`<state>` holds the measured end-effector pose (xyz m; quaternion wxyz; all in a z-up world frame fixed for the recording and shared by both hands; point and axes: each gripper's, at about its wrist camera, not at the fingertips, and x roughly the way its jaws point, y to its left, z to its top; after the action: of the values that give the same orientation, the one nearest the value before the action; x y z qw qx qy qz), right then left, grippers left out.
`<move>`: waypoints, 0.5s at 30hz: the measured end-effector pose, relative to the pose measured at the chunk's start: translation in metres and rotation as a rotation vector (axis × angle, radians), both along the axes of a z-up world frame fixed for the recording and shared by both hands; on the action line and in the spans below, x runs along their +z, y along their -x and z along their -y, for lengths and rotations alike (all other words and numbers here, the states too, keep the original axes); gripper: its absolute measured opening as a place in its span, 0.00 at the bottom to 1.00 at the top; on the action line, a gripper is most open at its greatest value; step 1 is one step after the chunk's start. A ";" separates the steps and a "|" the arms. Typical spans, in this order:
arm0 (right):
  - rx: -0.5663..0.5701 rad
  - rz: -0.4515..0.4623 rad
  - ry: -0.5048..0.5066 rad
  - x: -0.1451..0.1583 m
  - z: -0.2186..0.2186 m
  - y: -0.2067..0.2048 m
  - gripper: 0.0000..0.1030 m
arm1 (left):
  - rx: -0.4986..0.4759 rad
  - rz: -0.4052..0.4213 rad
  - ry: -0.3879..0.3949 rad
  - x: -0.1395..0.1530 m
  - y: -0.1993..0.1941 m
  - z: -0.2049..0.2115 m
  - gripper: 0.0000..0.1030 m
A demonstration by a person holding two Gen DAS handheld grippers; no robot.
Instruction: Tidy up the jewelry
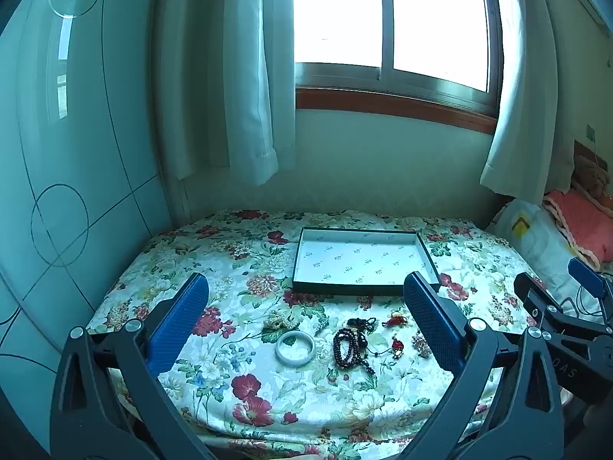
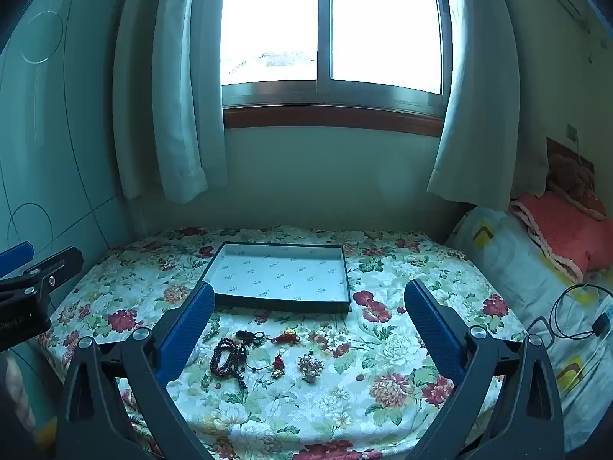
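Several jewelry pieces lie on the floral cloth (image 1: pixel 245 360) in front of an empty dark-rimmed tray (image 1: pixel 427 253) (image 2: pixel 346 268). From left: a pale beaded piece (image 1: pixel 276 322), a white bangle (image 1: pixel 295 350), a dark bead bracelet (image 1: pixel 346 350) (image 2: pixel 226 360), a black cord piece (image 2: pixel 249 336), a red tasselled charm (image 1: pixel 394 320) (image 2: pixel 285 338), a small red pendant (image 1: pixel 397 345) (image 2: pixel 278 366) and a sparkly brooch (image 2: pixel 310 367). My left gripper (image 1: pixel 304 299) and right gripper (image 2: pixel 308 303) hover open above them, holding nothing.
A wall, window and curtains (image 1: pixel 245 76) stand behind the table. Pillows (image 2: pixel 536 268) and a black cable (image 2: pixel 574 314) lie to the right. A patterned glass panel (image 1: pixel 57 191) borders the left side. The other gripper shows at each view's edge.
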<state>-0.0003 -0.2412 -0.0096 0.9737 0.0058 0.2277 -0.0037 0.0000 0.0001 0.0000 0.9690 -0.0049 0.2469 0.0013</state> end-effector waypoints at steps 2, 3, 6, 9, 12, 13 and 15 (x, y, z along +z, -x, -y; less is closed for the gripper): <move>0.001 0.000 -0.007 0.000 0.001 0.000 0.96 | -0.002 0.000 -0.007 0.000 0.000 0.000 0.98; 0.001 0.001 -0.008 0.000 0.001 0.000 0.96 | -0.001 -0.001 -0.008 0.000 0.000 0.001 0.98; 0.004 0.003 -0.006 0.000 0.002 0.001 0.96 | -0.003 -0.002 -0.003 0.000 0.000 0.001 0.98; 0.004 0.003 -0.004 0.003 0.002 0.000 0.96 | -0.005 0.002 -0.006 0.001 0.000 0.001 0.98; 0.001 0.004 0.004 0.003 -0.001 0.000 0.96 | -0.005 0.005 -0.009 0.002 0.000 0.002 0.98; 0.001 0.004 0.004 0.003 -0.001 0.000 0.96 | -0.005 0.006 -0.009 0.003 0.000 0.002 0.98; 0.001 0.003 0.003 0.004 -0.001 -0.001 0.96 | -0.005 0.008 -0.011 0.003 0.000 0.002 0.98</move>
<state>0.0009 -0.2405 -0.0057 0.9741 0.0040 0.2261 -0.0036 0.0003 -0.0024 0.0033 0.9700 0.0010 0.2432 -0.0001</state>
